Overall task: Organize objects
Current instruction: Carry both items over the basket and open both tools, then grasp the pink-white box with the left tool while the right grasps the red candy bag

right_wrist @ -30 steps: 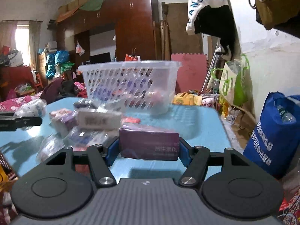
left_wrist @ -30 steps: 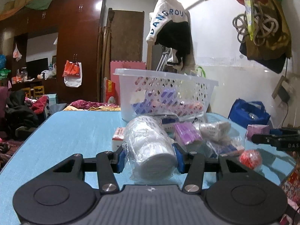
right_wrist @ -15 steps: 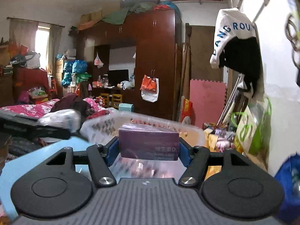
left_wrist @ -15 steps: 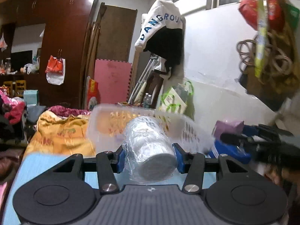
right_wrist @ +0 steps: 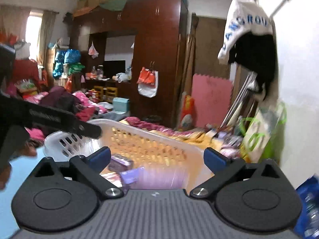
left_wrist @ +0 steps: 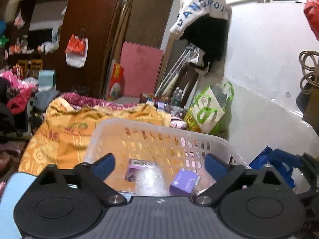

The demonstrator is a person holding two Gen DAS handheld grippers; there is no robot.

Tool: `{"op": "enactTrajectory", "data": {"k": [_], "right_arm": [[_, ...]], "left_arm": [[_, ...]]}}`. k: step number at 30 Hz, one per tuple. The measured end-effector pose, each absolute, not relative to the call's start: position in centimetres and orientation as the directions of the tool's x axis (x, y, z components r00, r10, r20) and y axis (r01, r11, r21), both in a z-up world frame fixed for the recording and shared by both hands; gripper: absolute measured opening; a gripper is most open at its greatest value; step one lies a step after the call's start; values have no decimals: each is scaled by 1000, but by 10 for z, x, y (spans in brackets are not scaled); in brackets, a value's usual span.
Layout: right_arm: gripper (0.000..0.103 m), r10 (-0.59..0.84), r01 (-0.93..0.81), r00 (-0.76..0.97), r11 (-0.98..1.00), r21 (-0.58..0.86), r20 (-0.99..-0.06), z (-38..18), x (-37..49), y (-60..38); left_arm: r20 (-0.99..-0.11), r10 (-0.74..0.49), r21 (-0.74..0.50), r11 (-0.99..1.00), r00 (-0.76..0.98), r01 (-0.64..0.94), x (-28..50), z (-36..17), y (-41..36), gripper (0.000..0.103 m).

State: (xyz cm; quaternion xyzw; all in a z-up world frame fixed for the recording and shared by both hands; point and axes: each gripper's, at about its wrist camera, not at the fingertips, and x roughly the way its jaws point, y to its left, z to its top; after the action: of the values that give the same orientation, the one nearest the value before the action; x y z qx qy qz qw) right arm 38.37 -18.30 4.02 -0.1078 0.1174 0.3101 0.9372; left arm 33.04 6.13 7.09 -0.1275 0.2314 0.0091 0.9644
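Note:
Both grippers hover over the white perforated basket point(left_wrist: 163, 127), which also shows in the right wrist view point(right_wrist: 139, 131). My left gripper point(left_wrist: 159, 164) is open and empty; below it a blurred clear-wrapped white roll point(left_wrist: 149, 181) drops among purple boxes point(left_wrist: 184, 182) in the basket. My right gripper point(right_wrist: 157, 157) is open and empty; a blurred purple box point(right_wrist: 157, 177) falls beneath it, next to other purple packs point(right_wrist: 119, 162). The left gripper's black body point(right_wrist: 49, 119) shows at the left of the right wrist view.
An orange blanket point(left_wrist: 65, 131) lies behind the basket. A green-and-white bag point(left_wrist: 209, 109) and a blue bag point(left_wrist: 267, 159) stand by the white wall on the right. The blue table point(left_wrist: 10, 199) edge shows at lower left.
Both grippers rose from the table, moved over the basket and opened. The wrapped roll left the left gripper and the purple box left the right; both are dropping into the basket.

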Motion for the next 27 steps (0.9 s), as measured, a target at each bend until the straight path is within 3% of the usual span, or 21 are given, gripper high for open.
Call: {"op": "enactTrajectory", "data": {"k": [5, 10, 15, 17, 20, 27], "right_arm": [[103, 566, -602, 786, 793, -94, -250, 45, 343, -214], [103, 589, -626, 739, 780, -9, -326, 8, 283, -251], [103, 678, -699, 656, 711, 70, -331, -48, 227, -279], [103, 707, -721, 628, 686, 100, -326, -61, 216, -279], [102, 701, -717, 626, 690, 102, -342, -69, 218, -273], [79, 695, -734, 595, 675, 80, -403, -80, 229, -262]], "left_arm": [[-373, -29, -166, 985, 927, -36, 269, 73, 61, 103], [-348, 54, 19, 999, 936, -51, 187, 35, 42, 103], [-422, 46, -37, 997, 906, -68, 147, -10, 55, 101], [-451, 94, -14, 994, 888, -113, 154, -15, 61, 95], [-496, 147, 14, 987, 856, -162, 171, -17, 68, 94], [-591, 56, -20, 996, 805, -84, 203, -34, 65, 98]]}}
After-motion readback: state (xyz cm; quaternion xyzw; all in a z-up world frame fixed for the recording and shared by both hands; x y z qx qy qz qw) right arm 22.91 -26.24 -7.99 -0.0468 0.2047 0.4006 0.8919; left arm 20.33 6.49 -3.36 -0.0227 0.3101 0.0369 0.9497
